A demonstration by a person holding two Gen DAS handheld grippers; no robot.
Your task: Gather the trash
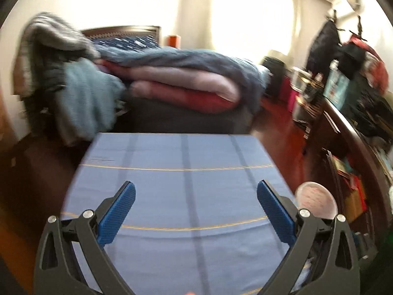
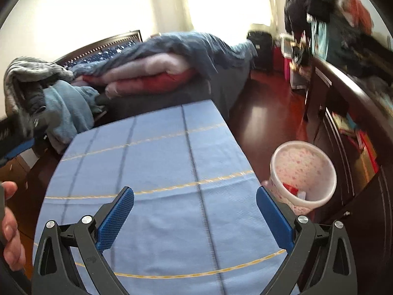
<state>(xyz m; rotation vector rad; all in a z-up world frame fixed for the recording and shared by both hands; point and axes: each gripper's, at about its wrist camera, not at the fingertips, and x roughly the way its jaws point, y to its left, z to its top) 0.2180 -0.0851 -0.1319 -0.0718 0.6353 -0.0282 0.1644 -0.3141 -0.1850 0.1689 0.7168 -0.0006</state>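
Both claws are spread wide with nothing between their blue pads. The left claw (image 1: 196, 202) hangs over a worktop (image 1: 159, 172) covered in a blue cloth with dark stripes and thin yellow lines; the right claw (image 2: 195, 209) hangs over the same cloth, nearer its right edge. Nothing lies on the part of the cloth that shows. The trash sits in a bin (image 2: 303, 174), a white bucket with pink speckles that stands on the red-brown floor (image 2: 265, 120) just beside the worktop's right edge: red and white scraps (image 2: 293, 191) lie against its inner wall. In the left view only the bin's rim shows, behind the right finger. A hand (image 2: 9, 223) shows at the left edge of the right view. Beyond the worktop stands a bed (image 1: 186, 78) piled with folded pink, red and blue bedding. A dark dresser (image 2: 343, 113) runs along the right. Both views are blurred.
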